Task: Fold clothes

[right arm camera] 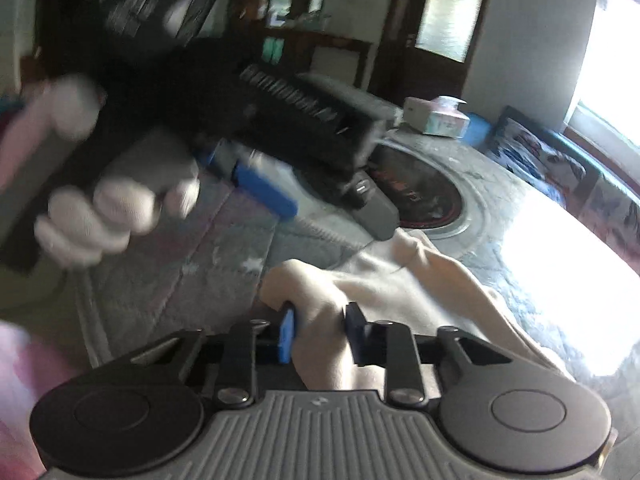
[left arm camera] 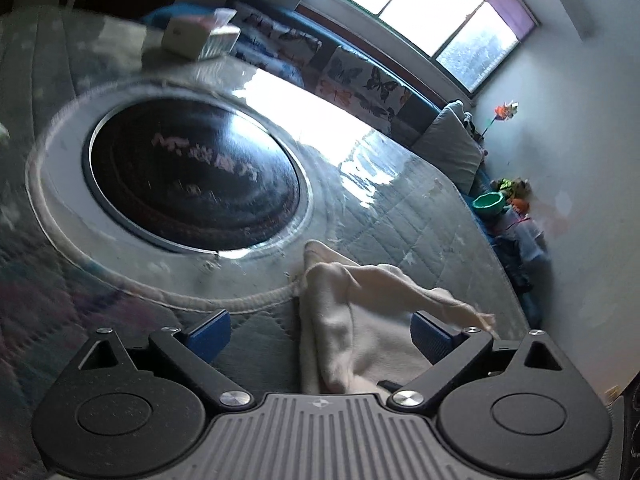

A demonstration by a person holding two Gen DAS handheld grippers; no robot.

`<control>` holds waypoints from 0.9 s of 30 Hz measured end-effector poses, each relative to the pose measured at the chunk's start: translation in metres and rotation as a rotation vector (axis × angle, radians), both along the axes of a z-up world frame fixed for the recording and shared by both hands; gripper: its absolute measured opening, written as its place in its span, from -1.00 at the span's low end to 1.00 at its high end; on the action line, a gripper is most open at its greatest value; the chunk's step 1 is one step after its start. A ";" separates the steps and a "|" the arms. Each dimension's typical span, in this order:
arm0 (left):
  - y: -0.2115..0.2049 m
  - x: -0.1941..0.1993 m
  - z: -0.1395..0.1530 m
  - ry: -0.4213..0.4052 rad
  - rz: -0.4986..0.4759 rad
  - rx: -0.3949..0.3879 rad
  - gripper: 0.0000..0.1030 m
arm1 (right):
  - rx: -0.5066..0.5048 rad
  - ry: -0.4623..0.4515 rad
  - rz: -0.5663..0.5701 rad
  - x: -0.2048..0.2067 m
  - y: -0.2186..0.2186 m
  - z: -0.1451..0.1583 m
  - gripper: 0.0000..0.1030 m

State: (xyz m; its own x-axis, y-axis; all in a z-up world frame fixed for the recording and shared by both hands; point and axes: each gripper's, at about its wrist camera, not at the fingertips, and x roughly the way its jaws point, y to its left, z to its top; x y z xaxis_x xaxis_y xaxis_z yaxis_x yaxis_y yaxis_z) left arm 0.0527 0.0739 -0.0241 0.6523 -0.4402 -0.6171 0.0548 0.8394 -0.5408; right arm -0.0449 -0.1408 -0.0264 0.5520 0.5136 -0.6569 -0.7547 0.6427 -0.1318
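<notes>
A cream cloth (left arm camera: 360,332) lies bunched on the quilted table cover (left arm camera: 420,232), next to a round dark glass inset (left arm camera: 196,180). My left gripper (left arm camera: 320,332) is open, its blue pads wide apart, and the cloth lies between them. In the right wrist view my right gripper (right arm camera: 318,330) is shut on a fold of the cream cloth (right arm camera: 420,280), which trails off to the right. The left gripper (right arm camera: 264,188) shows there too, blurred, held by a white-gloved hand (right arm camera: 100,208) above the table.
A tissue box (right arm camera: 436,116) sits at the table's far side. A bench with butterfly-print cushions (left arm camera: 360,80) runs under the window. A green bowl (left arm camera: 488,204) and toys lie near the wall. A dark doorway and cabinet (right arm camera: 420,32) stand behind.
</notes>
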 end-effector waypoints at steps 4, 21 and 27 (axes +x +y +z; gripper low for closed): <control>-0.002 0.008 -0.004 0.052 0.017 -0.067 0.90 | 0.124 0.064 -0.049 0.011 -0.021 0.012 -0.63; -0.012 0.046 -0.038 0.234 0.019 -0.318 -0.62 | 0.355 0.140 -0.090 0.016 -0.073 0.022 -0.67; -0.011 0.044 -0.037 0.204 0.006 -0.285 -0.66 | 0.397 0.144 -0.196 0.014 -0.101 0.018 -0.44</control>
State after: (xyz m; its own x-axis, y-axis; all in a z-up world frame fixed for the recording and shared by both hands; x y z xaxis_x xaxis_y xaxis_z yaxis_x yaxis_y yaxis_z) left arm 0.0967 0.0629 -0.0607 0.5311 -0.6099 -0.5882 -0.0830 0.6534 -0.7525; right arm -0.0312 -0.2422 -0.0087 0.5812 0.6357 -0.5081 -0.6064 0.7547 0.2505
